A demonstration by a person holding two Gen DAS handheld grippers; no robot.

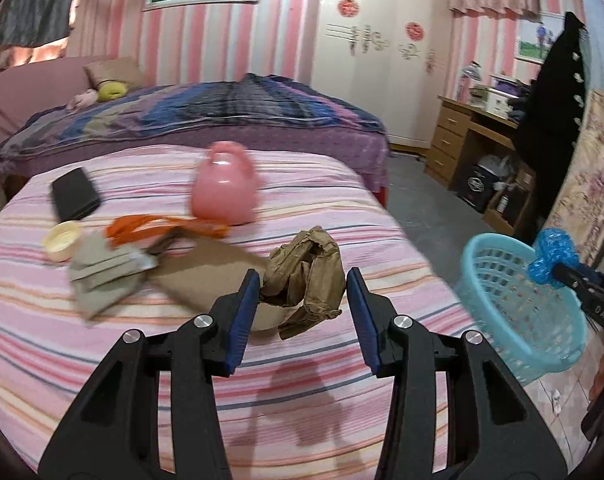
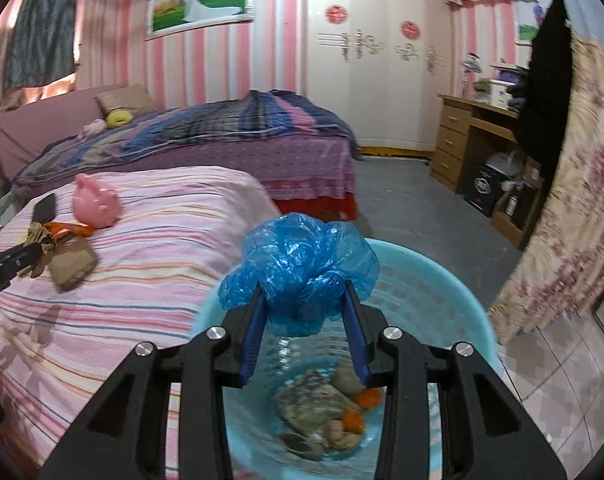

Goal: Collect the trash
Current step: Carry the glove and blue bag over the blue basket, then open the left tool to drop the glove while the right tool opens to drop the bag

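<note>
My left gripper (image 1: 302,296) is open around a crumpled brown paper wad (image 1: 306,276) that lies on the pink striped bed (image 1: 102,352); the left pad touches it, the right pad stands apart. My right gripper (image 2: 304,304) is shut on a crumpled blue plastic bag (image 2: 302,256) and holds it over the light blue trash basket (image 2: 454,300), which holds several scraps. From the left wrist view the basket (image 1: 518,300) is at the bed's right side with the blue bag (image 1: 552,256) above its rim.
On the bed lie a pink piggy bank (image 1: 226,184), a black wallet (image 1: 75,194), an orange scrap (image 1: 150,228), a cream lid (image 1: 62,240), grey paper (image 1: 102,276) and brown cardboard (image 1: 206,276). A second bed (image 1: 222,120), a wardrobe (image 1: 382,60) and a desk (image 1: 474,140) stand behind.
</note>
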